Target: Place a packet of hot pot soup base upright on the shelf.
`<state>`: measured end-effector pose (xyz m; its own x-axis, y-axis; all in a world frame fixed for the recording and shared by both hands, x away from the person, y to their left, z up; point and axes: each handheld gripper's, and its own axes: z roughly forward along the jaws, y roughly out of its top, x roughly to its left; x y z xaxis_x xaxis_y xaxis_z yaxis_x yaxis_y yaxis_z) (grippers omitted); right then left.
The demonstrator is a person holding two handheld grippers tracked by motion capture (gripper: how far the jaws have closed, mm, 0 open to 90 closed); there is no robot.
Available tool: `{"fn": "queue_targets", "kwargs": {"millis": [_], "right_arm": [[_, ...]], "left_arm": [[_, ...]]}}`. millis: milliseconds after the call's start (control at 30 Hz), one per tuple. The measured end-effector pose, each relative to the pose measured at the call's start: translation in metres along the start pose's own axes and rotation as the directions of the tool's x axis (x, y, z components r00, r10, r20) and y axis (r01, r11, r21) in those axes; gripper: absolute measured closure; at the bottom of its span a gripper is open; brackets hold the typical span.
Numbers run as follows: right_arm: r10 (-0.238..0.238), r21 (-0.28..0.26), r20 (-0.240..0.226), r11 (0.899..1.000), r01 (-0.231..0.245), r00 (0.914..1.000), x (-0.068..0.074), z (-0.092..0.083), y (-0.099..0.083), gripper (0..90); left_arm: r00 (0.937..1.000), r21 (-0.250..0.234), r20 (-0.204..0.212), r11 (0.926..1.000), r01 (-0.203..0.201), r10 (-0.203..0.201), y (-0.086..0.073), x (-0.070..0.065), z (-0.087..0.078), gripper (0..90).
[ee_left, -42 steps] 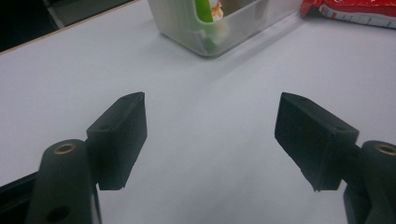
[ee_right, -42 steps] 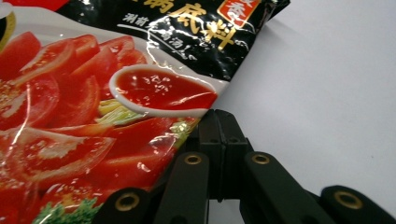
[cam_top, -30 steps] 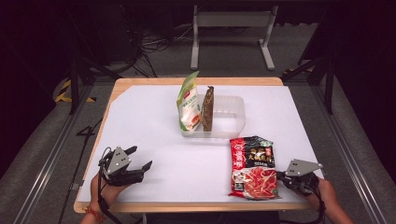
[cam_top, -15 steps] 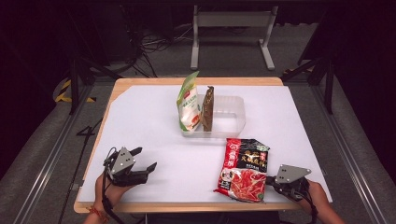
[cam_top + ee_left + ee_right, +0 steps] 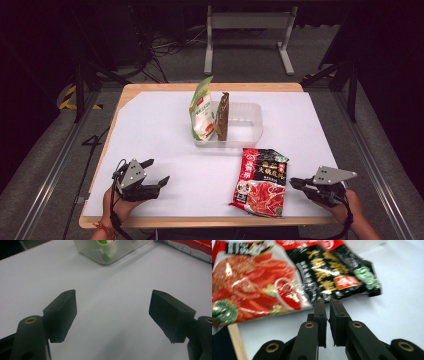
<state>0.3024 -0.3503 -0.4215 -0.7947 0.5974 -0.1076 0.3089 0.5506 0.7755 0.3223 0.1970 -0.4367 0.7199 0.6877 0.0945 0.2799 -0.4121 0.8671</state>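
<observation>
A red and black hot-pot seasoning packet (image 5: 262, 182) (image 5: 287, 272) lies near the table's front edge, its lower end over the wooden rim. My right gripper (image 5: 292, 181) (image 5: 327, 301) is at the packet's right edge, its jaws pressed together on that edge. My left gripper (image 5: 159, 171) (image 5: 112, 312) hovers over bare white table at the front left, jaws wide apart and holding nothing. A clear plastic bin (image 5: 245, 130) (image 5: 105, 255) stands mid-table. Inside it, a green and white bag (image 5: 202, 112) and a thin brown packet (image 5: 223, 116) stand upright.
A white sheet (image 5: 150, 130) covers the wooden table (image 5: 165, 87). A corner of the red packet (image 5: 190, 247) shows at the top right of the left gripper view. Dark floor, cables and a metal stand (image 5: 247, 30) lie beyond the far edge.
The right gripper swung left with the packet, tilting it, then came back right; the packet now lies flatter. The left gripper shifted slightly and stayed open.
</observation>
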Motion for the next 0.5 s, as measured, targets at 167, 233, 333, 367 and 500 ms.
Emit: {"fn": "queue_targets", "kwargs": {"millis": [167,233,333,367,500], "right_arm": [[0.053,-0.022,0.029,0.998,-0.053,0.9982,-0.010,0.000,-0.001,77.9],[0.063,-0.031,0.035,0.998,-0.062,0.9974,-0.013,0.001,0.001,73.1],[0.088,-0.044,0.042,0.995,-0.086,0.9952,-0.020,0.005,0.005,65.0],[0.105,-0.049,0.049,0.994,-0.102,0.9933,-0.024,0.007,0.007,58.3],[0.129,-0.058,0.045,0.990,-0.126,0.9907,-0.030,0.013,0.011,50.0]], "left_arm": [[0.9998,0.016,0.002,0.9997,-0.017,0.017,0.000,-0.002,0.004,22.8],[0.9998,0.015,0.002,0.9997,-0.017,0.017,0.000,-0.004,0.004,22.6],[0.9998,0.015,-0.002,0.9997,-0.020,0.020,0.001,-0.004,0.004,22.3],[0.9998,0.015,-0.002,0.9997,-0.020,0.020,0.001,-0.004,0.004,22.3],[0.9998,0.014,-0.002,0.9997,-0.022,0.022,0.001,-0.003,0.005,22.2]]}}
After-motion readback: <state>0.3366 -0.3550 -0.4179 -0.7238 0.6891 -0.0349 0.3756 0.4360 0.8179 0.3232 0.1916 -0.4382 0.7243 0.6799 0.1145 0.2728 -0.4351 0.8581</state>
